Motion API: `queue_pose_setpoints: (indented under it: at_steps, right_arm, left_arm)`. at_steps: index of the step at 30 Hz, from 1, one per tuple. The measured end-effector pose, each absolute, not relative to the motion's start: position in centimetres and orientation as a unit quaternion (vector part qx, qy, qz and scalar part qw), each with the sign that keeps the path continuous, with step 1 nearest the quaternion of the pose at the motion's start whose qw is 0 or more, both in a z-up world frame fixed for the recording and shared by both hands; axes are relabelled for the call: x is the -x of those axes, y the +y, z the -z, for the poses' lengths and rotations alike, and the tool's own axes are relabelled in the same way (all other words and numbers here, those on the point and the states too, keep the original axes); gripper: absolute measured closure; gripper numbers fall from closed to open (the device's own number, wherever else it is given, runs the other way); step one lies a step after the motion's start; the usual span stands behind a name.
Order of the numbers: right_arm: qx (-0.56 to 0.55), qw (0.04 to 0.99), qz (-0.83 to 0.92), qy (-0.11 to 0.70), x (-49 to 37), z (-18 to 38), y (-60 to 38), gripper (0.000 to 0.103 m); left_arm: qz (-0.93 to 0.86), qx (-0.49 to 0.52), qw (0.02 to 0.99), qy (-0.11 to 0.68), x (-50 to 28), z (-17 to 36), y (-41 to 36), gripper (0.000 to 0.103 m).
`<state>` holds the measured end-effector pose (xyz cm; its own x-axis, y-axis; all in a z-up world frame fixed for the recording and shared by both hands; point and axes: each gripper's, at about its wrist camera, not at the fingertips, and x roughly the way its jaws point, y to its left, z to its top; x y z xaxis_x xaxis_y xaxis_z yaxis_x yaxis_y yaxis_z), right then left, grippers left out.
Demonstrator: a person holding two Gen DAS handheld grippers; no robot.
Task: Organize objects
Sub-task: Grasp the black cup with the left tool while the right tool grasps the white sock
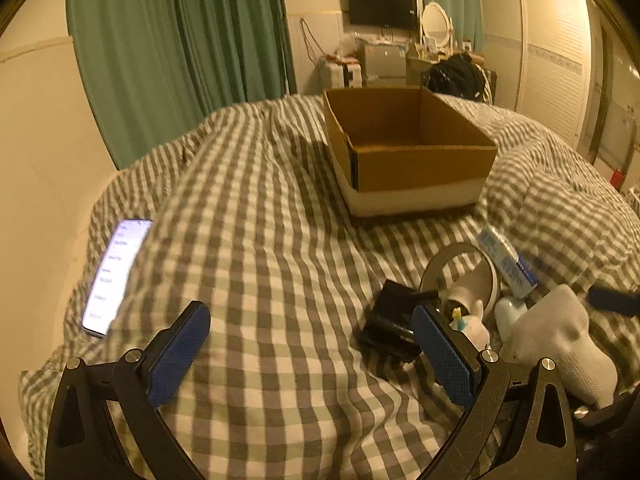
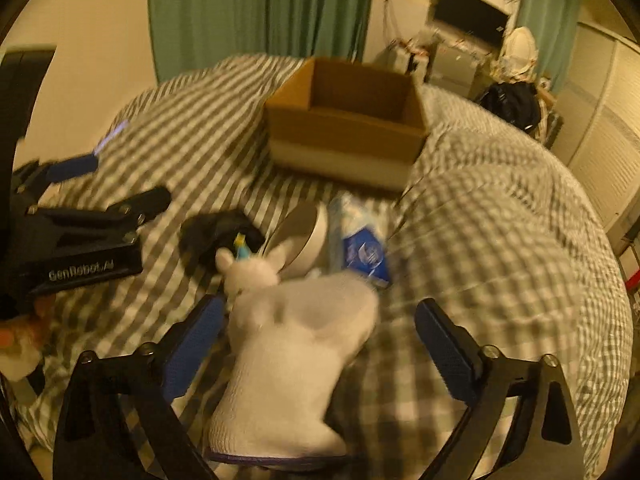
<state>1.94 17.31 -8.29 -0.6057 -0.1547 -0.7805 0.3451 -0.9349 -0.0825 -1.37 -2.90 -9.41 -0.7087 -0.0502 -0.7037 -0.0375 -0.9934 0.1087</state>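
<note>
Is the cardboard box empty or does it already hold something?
Empty as far as visible: the cardboard box shows bare brown inner walls and floor in the left wrist view; the near wall hides its front floor strip.

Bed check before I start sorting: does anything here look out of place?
A phone lies screen lit at the checked bedding's edge, apart from the pile near the white sock. The cardboard box is empty.

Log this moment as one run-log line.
left gripper: open, over checkered blanket | right gripper: open, straddling white sock | cardboard box: nothing visible inside
</note>
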Motion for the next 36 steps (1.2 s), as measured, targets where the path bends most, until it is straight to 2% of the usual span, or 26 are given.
queue_pose_setpoints:
  at_steps: [2,7,14,24,27,30,34,35,36]
  right_arm:
    - [-0.439,0.15,0.878,0.116,-1.7,9.4,17.1,0.022]
    - [-0.446,0.161,0.874,0.105,-1.7,9.9,17.5,0.034]
    - [-0.422,0.166,0.889,0.066,-1.0,7.6,19.3,0.035]
    - [-0.419,0.176,0.89,0.032,0.2,7.4,20.8,0.035]
    - [-0.42,0.178,0.89,0.022,0.6,7.6,21.1,0.035]
    - [-0.42,0.177,0.89,0.015,0.8,7.7,21.4,0.035]
    - [-0.419,0.175,0.891,0.01,0.8,7.7,21.7,0.035]
    - [-0.417,0.174,0.892,0.01,0.7,7.6,21.8,0.035]
    - [-0.415,0.173,0.893,0.011,0.6,7.5,21.8,0.035]
  left_arm:
    - [0.918,-0.393,-0.002,-0.058,1.7,9.9,-2.8,0.0]
    - [0.904,-0.421,-0.018,-0.069,2.7,11.5,-1.9,0.0]
    - [0.896,-0.432,-0.046,-0.089,4.5,12.6,-0.2,0.0]
    - [0.869,-0.479,-0.118,-0.049,7.3,13.9,0.5,0.001]
    - [0.857,-0.492,-0.144,-0.047,7.3,14.4,1.1,0.012]
    - [0.843,-0.508,-0.174,-0.021,7.8,14.7,1.1,0.036]
    - [0.843,-0.508,-0.176,-0.019,7.6,14.6,1.3,0.043]
    - [0.845,-0.504,-0.177,-0.023,7.3,14.4,1.4,0.06]
    - [0.841,-0.506,-0.19,-0.017,7.1,14.1,1.5,0.065]
